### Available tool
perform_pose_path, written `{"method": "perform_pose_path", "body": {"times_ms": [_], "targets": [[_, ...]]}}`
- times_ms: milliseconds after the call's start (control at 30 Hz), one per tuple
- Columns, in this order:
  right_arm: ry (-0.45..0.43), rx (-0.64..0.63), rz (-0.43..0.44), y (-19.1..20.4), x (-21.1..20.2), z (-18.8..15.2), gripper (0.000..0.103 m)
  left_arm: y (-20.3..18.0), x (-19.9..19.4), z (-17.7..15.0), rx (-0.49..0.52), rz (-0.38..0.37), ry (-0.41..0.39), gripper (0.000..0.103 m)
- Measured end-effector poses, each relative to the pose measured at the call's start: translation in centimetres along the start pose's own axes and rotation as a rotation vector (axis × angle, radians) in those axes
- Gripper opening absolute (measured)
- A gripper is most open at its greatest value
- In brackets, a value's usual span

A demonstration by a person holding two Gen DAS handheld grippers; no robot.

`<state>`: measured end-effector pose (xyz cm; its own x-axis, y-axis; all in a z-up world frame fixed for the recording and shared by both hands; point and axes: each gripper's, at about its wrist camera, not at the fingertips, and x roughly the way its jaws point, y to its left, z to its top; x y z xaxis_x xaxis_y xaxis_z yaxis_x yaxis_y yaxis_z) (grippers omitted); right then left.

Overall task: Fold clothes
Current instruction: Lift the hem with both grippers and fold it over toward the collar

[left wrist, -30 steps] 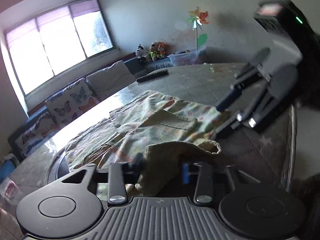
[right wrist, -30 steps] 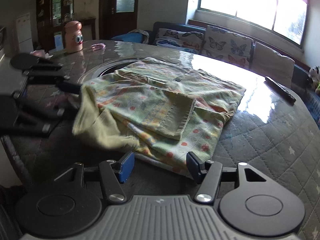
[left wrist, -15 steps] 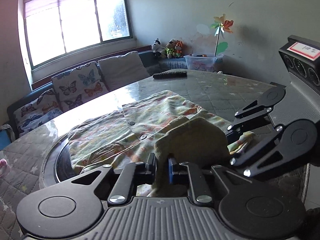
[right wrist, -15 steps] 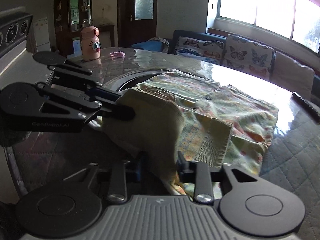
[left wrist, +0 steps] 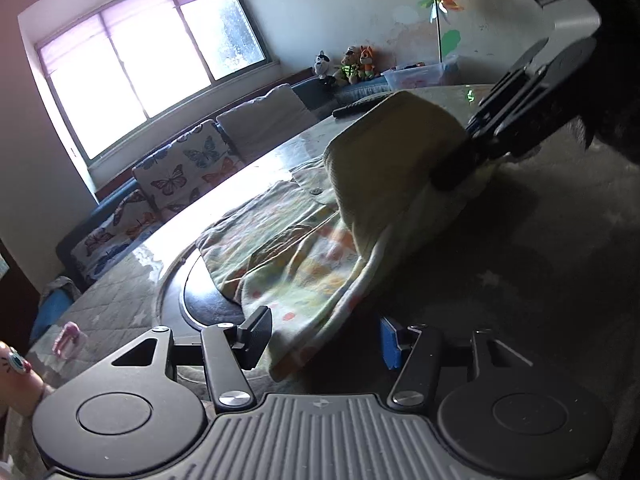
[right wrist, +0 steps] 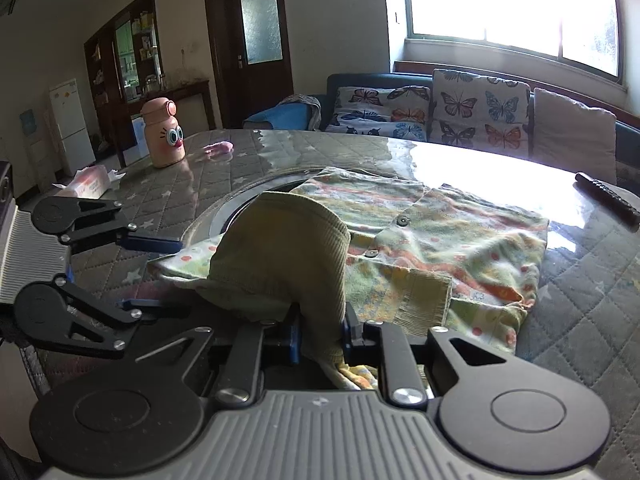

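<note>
A small button shirt [right wrist: 440,240] with a pastel print and an olive ribbed lining lies on the round table [right wrist: 580,320]. My right gripper [right wrist: 322,336] is closing with its pads pressed on a raised fold of the olive lining, which arches up above the shirt. In the left wrist view the shirt [left wrist: 288,248] rises to the right gripper [left wrist: 460,164] at the upper right. My left gripper [left wrist: 322,340] is opening; the shirt's near edge lies loose between its jaws, untouched by the pads. The left gripper [right wrist: 160,274] sits to the left of the raised fold.
A pink bottle with cartoon eyes [right wrist: 162,138], a tissue pack [right wrist: 90,184] and a small pink thing [right wrist: 218,147] stand at the table's far left. A black remote [right wrist: 606,198] lies at the far right edge. A sofa with butterfly cushions [right wrist: 480,112] stands behind.
My left gripper, shut on the olive fold half a second ago, has opened and let it go. My right gripper has closed on that fold and holds it up.
</note>
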<state>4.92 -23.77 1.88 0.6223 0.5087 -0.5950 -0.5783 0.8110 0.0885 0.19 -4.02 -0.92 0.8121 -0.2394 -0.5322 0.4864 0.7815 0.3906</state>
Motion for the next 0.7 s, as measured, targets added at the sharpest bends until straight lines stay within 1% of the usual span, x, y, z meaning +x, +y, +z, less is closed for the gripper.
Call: {"method": "perform_pose_path", "body": {"times_ms": [33, 67, 100, 167, 200, 267, 367, 533, 633, 700], "targets": [[0.001, 0.002, -0.001, 0.0, 0.1, 0.0, 0.017, 0.1, 0.2, -0.1, 0.006, 0.006, -0.004, 0.056], [0.001, 0.004, -0.003, 0.1, 0.1, 0.0, 0.016, 0.2, 0.4, 0.0, 0.007, 0.011, -0.006, 0.049], [0.001, 0.009, -0.006, 0.1, 0.1, -0.1, 0.015, 0.2, 0.7, 0.0, 0.006, 0.014, -0.007, 0.045], [-0.001, 0.018, -0.006, 0.2, 0.1, -0.2, 0.013, 0.5, 1.0, 0.0, -0.013, 0.01, -0.004, 0.029], [-0.005, 0.022, -0.003, 0.2, 0.1, -0.3, 0.013, 0.6, 1.0, 0.1, -0.024, 0.008, -0.003, 0.026], [-0.015, 0.026, 0.0, 0.3, -0.2, -0.3, 0.011, 0.5, 0.7, 0.1, -0.038, 0.002, -0.01, 0.015], [-0.03, 0.025, 0.005, 0.5, -0.9, -0.3, 0.011, 0.6, -0.4, 0.3, -0.052, -0.006, -0.025, 0.009], [-0.043, 0.021, 0.035, 1.1, -3.1, -0.3, 0.01, 0.6, -3.5, 0.7, -0.065, -0.043, -0.05, 0.008], [-0.041, -0.006, 0.062, 1.9, -5.5, -0.6, 0.01, 0.6, -6.2, 0.6, -0.092, -0.092, -0.059, 0.008], [-0.037, -0.032, 0.082, 2.8, -7.7, -0.7, 0.009, 0.5, -8.1, 0.5, -0.113, -0.123, -0.071, 0.008]]}}
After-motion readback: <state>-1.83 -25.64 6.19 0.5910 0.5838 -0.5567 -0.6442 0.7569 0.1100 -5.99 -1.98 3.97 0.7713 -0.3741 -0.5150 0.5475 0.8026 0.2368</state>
